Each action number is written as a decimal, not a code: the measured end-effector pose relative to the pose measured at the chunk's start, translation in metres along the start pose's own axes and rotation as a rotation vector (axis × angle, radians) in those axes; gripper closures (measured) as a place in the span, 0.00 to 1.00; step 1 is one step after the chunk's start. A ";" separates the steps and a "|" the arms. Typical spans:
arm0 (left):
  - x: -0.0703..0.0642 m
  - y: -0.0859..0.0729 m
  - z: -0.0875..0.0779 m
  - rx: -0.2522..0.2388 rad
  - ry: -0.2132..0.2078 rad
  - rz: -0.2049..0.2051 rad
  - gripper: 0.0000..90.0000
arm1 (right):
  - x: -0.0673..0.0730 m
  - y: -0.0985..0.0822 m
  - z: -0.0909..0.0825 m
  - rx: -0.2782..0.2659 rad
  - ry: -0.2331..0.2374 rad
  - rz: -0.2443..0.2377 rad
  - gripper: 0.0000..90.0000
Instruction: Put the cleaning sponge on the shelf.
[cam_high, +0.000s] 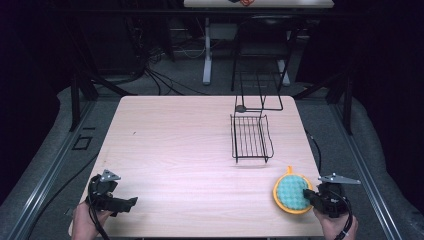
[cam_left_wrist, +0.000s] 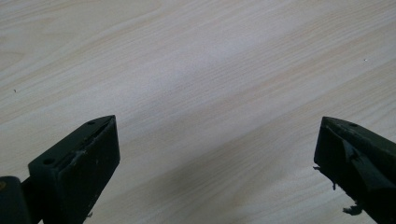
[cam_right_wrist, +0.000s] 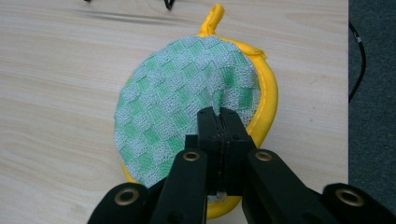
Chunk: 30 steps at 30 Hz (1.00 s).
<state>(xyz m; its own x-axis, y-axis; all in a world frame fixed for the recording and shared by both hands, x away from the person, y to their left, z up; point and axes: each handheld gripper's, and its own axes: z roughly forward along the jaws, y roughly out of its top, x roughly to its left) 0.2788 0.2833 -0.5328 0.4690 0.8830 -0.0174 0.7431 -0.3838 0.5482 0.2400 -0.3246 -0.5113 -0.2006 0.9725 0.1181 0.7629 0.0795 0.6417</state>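
A recording lab: a pale wooden table (cam_high: 175, 150) stands at frame centre among black metal framing (cam_high: 80, 95), loose floor cables (cam_high: 160, 80) at upper left, and a second desk (cam_high: 257, 4) at top.

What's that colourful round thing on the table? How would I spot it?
Start at the pale wooden table and go to its near right corner, in front of the black wire rack. There lies a round pot holder, checked green with a yellow rim and loop, pinched by the right gripper; it is the table's one colourful thing.
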 end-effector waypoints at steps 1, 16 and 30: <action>0.000 0.000 0.000 0.000 0.000 -0.001 0.00 | 0.001 0.001 -0.002 -0.004 0.005 0.000 0.99; 0.000 -0.001 0.000 -0.005 0.002 -0.005 0.00 | 0.006 0.009 -0.011 -0.053 0.026 -0.017 0.99; 0.000 -0.001 0.001 -0.001 -0.001 -0.009 0.00 | 0.011 0.017 -0.017 -0.083 0.037 -0.034 0.99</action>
<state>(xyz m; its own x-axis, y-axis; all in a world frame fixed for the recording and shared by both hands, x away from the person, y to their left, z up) 0.2783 0.2835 -0.5340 0.4630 0.8861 -0.0229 0.7464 -0.3759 0.5492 0.2403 -0.3159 -0.4861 -0.2494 0.9606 0.1226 0.7021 0.0921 0.7061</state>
